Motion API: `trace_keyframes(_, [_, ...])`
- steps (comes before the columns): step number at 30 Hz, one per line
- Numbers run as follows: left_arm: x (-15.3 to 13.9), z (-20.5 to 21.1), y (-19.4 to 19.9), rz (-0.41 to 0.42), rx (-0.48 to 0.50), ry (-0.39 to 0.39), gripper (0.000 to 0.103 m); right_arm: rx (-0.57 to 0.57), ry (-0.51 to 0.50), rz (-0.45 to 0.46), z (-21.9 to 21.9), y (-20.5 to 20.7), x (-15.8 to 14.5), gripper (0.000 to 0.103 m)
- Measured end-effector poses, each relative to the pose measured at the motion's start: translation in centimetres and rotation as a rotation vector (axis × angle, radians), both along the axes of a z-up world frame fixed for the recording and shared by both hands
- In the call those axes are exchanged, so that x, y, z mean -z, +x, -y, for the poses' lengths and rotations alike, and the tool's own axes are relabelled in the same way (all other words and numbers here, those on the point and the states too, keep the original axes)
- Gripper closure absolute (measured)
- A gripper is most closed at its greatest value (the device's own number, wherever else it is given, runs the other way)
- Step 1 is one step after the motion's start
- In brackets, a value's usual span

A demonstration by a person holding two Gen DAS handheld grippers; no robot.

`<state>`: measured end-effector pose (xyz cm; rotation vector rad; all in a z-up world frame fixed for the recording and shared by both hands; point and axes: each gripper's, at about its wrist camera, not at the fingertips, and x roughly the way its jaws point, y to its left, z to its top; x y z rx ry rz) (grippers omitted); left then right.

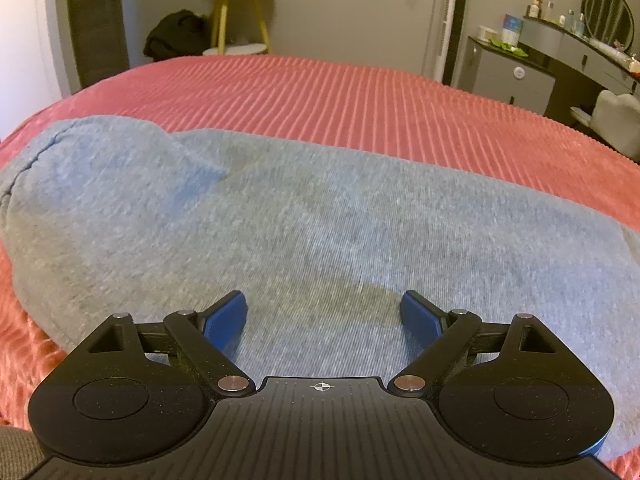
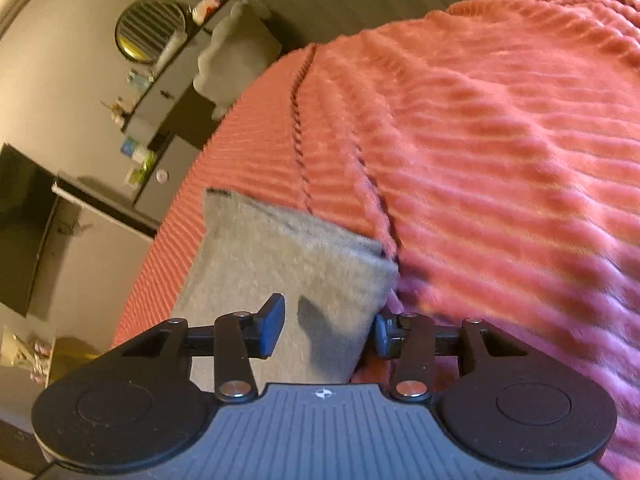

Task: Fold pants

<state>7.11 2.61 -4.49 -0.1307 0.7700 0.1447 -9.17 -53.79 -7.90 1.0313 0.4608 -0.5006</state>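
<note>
Grey pants (image 1: 304, 216) sprawl across the frame's middle on the red bed (image 1: 360, 92), under the released left hand-held gripper (image 1: 323, 314); the right hand-held gripper (image 2: 330, 326) straddles a blurred hem, seemingly unclenched.

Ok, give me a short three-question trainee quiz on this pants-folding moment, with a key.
1. True or false: the left gripper has its blue pads clamped on the grey pants.
2. Multiple choice: what do the pants lie on? A) a wooden floor B) a ribbed pink-red bedspread C) a glass desk
3. In the right wrist view, what lies between the fingers of the right gripper?

Key
1. False: its jaws stand wide apart above the cloth, holding nothing.
2. B.
3. The end of the folded grey pants; the pads stand on either side of the cloth and do not press on it.
</note>
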Motion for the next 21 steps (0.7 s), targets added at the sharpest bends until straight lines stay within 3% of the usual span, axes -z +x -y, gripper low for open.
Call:
trace_keyframes(2, [-0.1,0.0,-0.1,0.000,-0.004,-0.006,0.012,0.019,0.019,0.005,0.6,0.6,0.2,0.061])
trace_keyframes(4, [-0.2,0.0,-0.1,0.004,-0.004,-0.007,0.012,0.015,-0.004,0.021,0.7,1.1,-0.3,0.085])
trace_keyframes(6, [-0.1,0.1,0.0,0.004,-0.002,-0.003,0.012,-0.011,-0.053,0.043,0.4,1.5,-0.9,0.084])
trace_keyframes(10, [0.0,0.3,0.0,0.001,0.000,0.011,0.012,-0.017,-0.084,0.012,0.4,2.4,-0.7,0.071])
trace_keyframes(11, [0.0,0.3,0.0,0.001,0.001,0.012,0.012,-0.016,-0.074,0.003,0.6,2.5,-0.5,0.072])
trace_keyframes(12, [-0.1,0.2,0.0,0.002,0.001,0.009,0.012,-0.013,-0.077,-0.006,0.6,2.6,-0.4,0.081])
trace_keyframes(13, [-0.2,0.2,-0.1,0.005,-0.001,0.002,0.012,-0.020,-0.098,-0.013,0.3,2.7,-0.7,0.083])
trace_keyframes(18, [-0.4,0.4,-0.1,0.014,0.007,-0.004,0.013,-0.065,-0.210,0.015,-1.2,2.7,-2.9,0.089])
trace_keyframes(21, [-0.5,0.6,-0.2,0.015,0.024,0.000,0.013,-0.061,-0.245,-0.042,-1.6,3.3,-3.7,0.090])
